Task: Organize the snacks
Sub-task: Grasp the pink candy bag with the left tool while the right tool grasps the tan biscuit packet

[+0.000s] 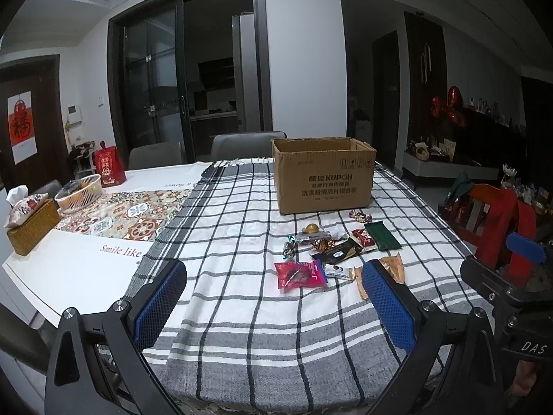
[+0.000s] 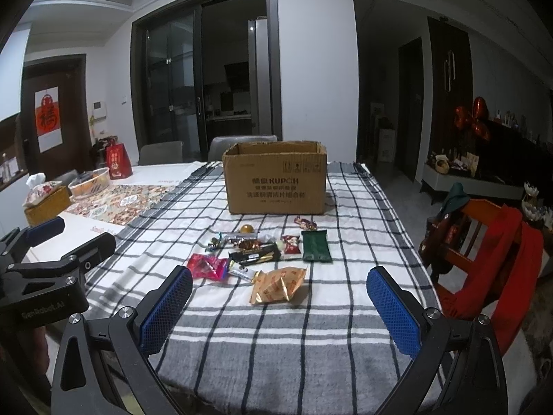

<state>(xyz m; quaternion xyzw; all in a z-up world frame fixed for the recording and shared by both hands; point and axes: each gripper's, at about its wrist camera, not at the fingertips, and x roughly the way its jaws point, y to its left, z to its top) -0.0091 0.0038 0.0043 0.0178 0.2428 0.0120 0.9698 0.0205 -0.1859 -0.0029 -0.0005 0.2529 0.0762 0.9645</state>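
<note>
An open cardboard box [image 1: 323, 176] [image 2: 275, 177] stands at the far side of the checked tablecloth. Before it lie several snacks: a pink packet [image 1: 300, 274] [image 2: 207, 266], a black bar [image 1: 340, 251] [image 2: 255, 255], a dark green pack [image 1: 382, 236] [image 2: 315, 246], an orange crinkled bag [image 2: 279, 284] [image 1: 392, 266], a small red packet [image 2: 291, 243], wrapped candies [image 1: 359, 215] and a golden ball [image 2: 247, 228]. My left gripper [image 1: 276, 280] hovers open near the table's front, short of the pink packet. My right gripper [image 2: 280, 285] is open too, with the orange bag just beyond it. Neither holds anything.
On the left stand a wicker tissue box [image 1: 33, 226], a white basket [image 1: 80, 193] and a red gift bag [image 1: 109, 167]. Grey chairs [image 1: 247, 145] sit behind the table. A wooden chair with red cloth [image 2: 490, 259] stands at the right edge.
</note>
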